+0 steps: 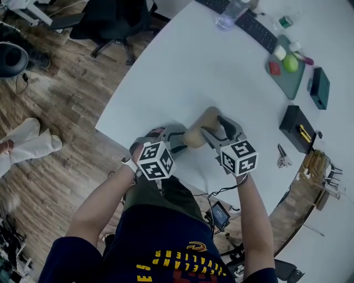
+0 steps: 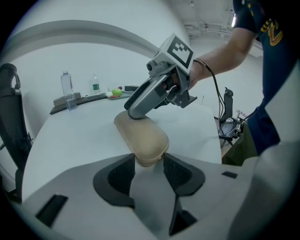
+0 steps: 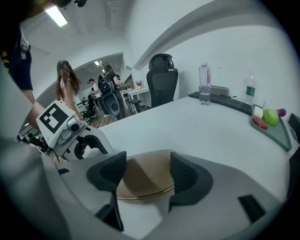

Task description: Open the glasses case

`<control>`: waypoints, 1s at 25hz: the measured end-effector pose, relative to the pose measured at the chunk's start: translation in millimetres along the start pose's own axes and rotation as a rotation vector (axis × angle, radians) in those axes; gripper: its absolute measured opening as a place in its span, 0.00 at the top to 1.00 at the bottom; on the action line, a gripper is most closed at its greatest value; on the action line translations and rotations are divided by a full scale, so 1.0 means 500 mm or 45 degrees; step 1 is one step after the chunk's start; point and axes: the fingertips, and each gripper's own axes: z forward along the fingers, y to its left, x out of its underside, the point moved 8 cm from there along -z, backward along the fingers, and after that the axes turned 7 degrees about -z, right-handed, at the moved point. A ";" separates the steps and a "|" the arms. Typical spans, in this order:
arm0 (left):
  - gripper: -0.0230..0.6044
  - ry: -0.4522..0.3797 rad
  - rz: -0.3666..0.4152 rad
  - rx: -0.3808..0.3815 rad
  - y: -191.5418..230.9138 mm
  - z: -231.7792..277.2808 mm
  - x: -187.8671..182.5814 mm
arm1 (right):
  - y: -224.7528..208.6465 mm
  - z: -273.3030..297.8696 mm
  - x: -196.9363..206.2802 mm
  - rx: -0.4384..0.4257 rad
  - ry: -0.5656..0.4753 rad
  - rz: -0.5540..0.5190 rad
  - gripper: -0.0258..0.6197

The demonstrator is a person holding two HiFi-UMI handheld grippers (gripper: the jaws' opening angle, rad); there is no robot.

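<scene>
A tan glasses case (image 1: 194,135) lies near the front edge of the white table (image 1: 182,72), held at both ends. My left gripper (image 1: 178,139) has the case's near rounded end (image 2: 140,133) wedged between its fingertips, which touch it on both sides. At the far end, my right gripper (image 1: 214,130) is clamped over the case. In the right gripper view the case (image 3: 145,180) sits between the two pads, and its gold-edged seam shows as a thin line. The lid looks shut.
A keyboard (image 1: 249,25) and a water bottle (image 1: 229,14) are at the table's far side. A green tray (image 1: 287,83) with fruit, two dark boxes (image 1: 319,87) (image 1: 297,128) and keys (image 1: 283,157) lie to the right. An office chair (image 1: 110,22) stands on the floor at the left.
</scene>
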 end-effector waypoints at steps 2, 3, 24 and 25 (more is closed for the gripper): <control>0.65 -0.004 0.016 0.021 0.003 -0.001 0.002 | 0.000 0.001 0.001 0.000 0.000 -0.001 0.48; 0.65 -0.003 0.029 0.030 0.004 0.000 0.002 | 0.001 0.001 0.001 0.000 0.000 0.000 0.48; 0.72 0.060 0.326 0.147 0.027 -0.008 0.001 | 0.000 0.001 -0.003 0.005 0.006 0.006 0.48; 0.71 0.059 0.287 0.139 0.026 -0.009 0.002 | 0.001 0.002 -0.003 0.005 0.007 0.006 0.48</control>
